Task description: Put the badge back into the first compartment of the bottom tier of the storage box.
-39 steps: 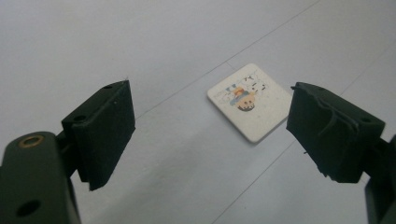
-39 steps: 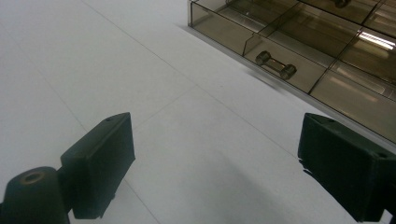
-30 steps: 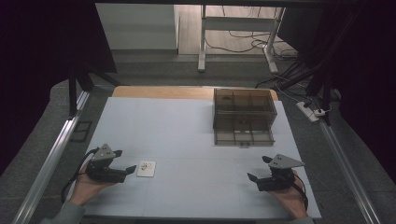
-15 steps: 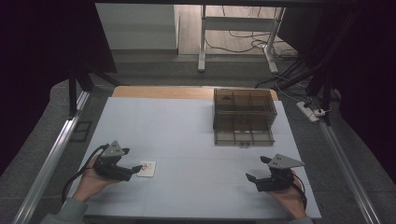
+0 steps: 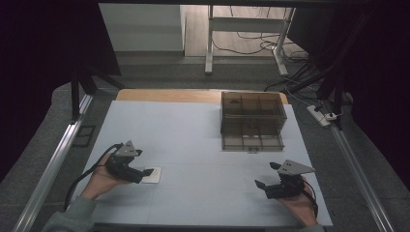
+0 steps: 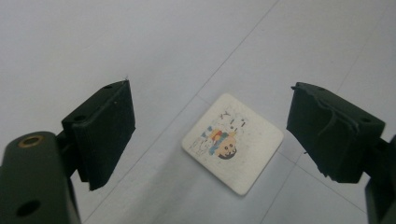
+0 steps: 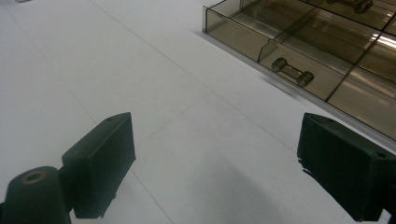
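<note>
With my left hand-held gripper (image 6: pixel 210 140) wide open and empty, I should lower it squarely around the flat card (image 6: pixel 232 141) on the surface (image 5: pixel 203 145).

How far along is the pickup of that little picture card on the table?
Early stage. Done: the left tool is lined up over the square card, jaws open on either side of it. In hand: nothing yet; the card lies flat on the white table, ungripped. The right tool is open and idle near the smoked plastic drawer box, whose drawer stands pulled out. Left: closing on the card, lifting and placing it.
</note>
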Available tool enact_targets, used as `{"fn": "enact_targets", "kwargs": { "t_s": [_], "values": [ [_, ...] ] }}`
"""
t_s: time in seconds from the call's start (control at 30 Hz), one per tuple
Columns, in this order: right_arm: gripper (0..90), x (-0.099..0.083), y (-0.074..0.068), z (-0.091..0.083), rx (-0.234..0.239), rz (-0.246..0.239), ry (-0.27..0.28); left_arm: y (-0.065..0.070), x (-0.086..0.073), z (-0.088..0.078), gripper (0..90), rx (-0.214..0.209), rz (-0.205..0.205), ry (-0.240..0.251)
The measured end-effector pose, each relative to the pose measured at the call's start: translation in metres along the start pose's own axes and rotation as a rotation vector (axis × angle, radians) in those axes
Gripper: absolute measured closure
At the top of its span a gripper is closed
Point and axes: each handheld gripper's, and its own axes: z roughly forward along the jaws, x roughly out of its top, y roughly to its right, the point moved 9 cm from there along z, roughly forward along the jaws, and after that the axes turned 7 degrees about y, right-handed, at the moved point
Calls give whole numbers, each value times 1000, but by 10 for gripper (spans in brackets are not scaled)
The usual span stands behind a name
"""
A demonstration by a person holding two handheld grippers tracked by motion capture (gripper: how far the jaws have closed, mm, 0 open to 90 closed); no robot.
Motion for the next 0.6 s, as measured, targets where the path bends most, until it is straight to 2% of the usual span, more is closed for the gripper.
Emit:
{"fn": "enact_targets", "kwargs": {
  "t_s": [0.07,0.17,0.4,0.6],
  "values": [
    [113,-1,0,0,-1,0,-3,-1,2,3,137,-12,11,-9],
    [113,-1,0,1,1,-2,-8,-1,6,7,133,-53,25,-21],
    [114,-3,0,2,-4,-6,-20,2,19,21,137,-115,84,-51],
    [114,-5,1,0,-8,-2,-25,2,15,29,139,-148,119,-109]
  ]
}}
